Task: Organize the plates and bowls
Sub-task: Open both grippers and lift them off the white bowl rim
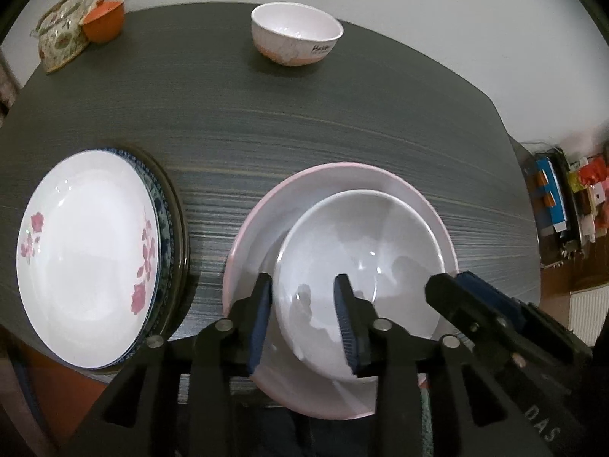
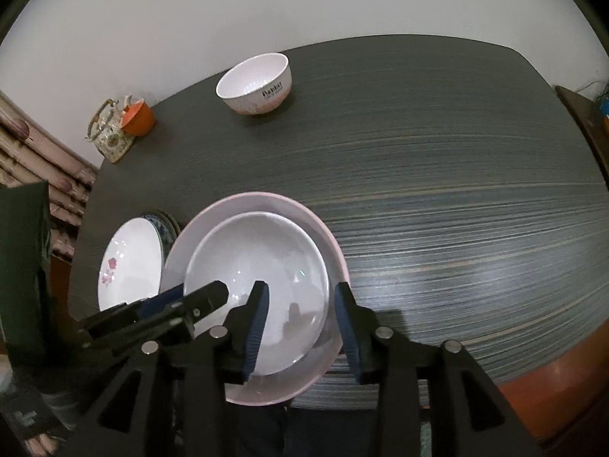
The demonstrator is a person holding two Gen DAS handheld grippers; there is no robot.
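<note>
A white bowl [image 1: 365,259] sits inside a larger pink-rimmed bowl [image 1: 259,236] at the table's near edge; both show in the right wrist view, the white bowl [image 2: 262,266] and the pink-rimmed bowl [image 2: 335,251]. My left gripper [image 1: 304,320] is open, its fingers astride the white bowl's left rim. My right gripper [image 2: 300,327] is open, astride the bowls' right rims. A stack of plates [image 1: 91,251] topped by a pink-flowered one lies left. A small white-and-pink bowl [image 1: 297,34] stands at the far edge.
A floral teapot [image 1: 62,30] and an orange cup [image 1: 104,19] stand at the far left corner of the dark striped table [image 1: 342,125]. Coloured boxes [image 1: 563,205] lie beyond the right edge. The right gripper's tip [image 1: 475,297] shows in the left view.
</note>
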